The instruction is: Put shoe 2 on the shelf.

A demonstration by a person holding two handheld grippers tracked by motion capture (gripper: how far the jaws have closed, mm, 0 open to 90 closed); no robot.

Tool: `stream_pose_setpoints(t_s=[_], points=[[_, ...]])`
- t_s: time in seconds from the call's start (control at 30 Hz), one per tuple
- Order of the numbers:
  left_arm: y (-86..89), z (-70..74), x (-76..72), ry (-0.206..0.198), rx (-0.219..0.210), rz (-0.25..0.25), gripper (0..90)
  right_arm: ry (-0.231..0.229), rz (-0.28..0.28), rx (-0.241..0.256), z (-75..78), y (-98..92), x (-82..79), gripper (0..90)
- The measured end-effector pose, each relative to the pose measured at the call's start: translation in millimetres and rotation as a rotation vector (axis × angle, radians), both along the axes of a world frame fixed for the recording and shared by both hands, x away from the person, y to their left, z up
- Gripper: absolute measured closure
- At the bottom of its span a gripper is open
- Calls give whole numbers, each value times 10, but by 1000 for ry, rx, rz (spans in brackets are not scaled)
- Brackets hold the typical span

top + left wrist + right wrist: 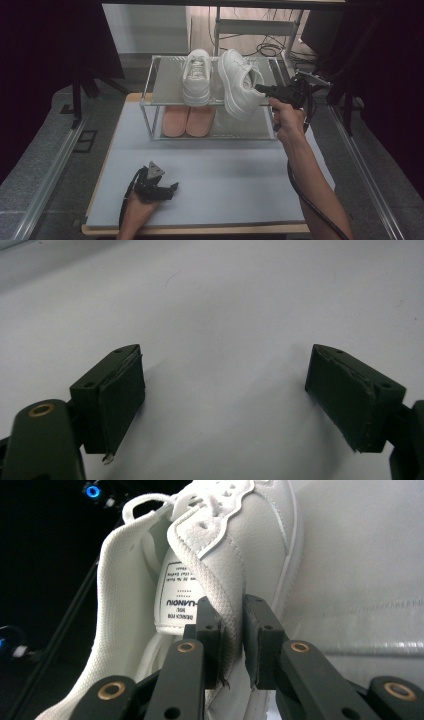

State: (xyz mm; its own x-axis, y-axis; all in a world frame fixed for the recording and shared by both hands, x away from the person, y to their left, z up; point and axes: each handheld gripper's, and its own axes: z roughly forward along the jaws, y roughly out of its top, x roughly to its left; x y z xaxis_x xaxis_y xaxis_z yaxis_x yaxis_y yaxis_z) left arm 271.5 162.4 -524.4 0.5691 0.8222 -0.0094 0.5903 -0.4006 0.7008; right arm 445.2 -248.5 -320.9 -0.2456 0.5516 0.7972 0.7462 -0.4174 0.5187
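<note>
A grey-topped worktop (210,185) carries a two-tier metal shoe rack (150,107) at its far side, with the person's forearms reaching in from the near edge. On the rack's lower shelf a pair of pink shoes (187,121) sits side by side, heels toward the camera. On the upper shelf one white sneaker (196,77) stands flat, heel facing the person. Just to its right, a second white sneaker (239,82) hangs tilted on its side in the air at the rack's upper right front, sole turned to the left and toe pointing downward past the shelf edge. The right tongs (261,90) are pinching this second sneaker, pressed together on the padded side of its collar (220,580) beside the tongue label (181,597), as the right gripper view shows at close range (232,645). The left tongs (170,190) rest low over the near left part of the worktop, well apart from the rack; in the left gripper view they stand spread wide (225,400), with bare grey surface between the two black pads.
</note>
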Motion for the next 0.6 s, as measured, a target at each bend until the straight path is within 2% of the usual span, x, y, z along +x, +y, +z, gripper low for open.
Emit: stream_pose_setpoints(t_s=[0.07, 0.2, 0.37, 0.43, 0.53, 0.6], points=[[0, 1, -1, 0, 1, -1, 162, 4, -18, -23, 3, 24, 40, 793], [1, 2, -1, 1, 2, -1, 163, 7, -48, -30, -1, 76, 102, 782], [0, 3, -2, 1, 3, -1, 164, -4, -61, -52, 17, 125, 121, 737], [-2, 3, -5, -2, 6, -2, 164, -25, -69, -71, 29, 152, 119, 707], [-2, 3, -6, -2, 6, -2, 164, -46, -55, -69, 34, 206, 130, 652], [-2, 4, -6, -2, 6, -3, 164, -59, -23, -68, 31, 242, 152, 584]])
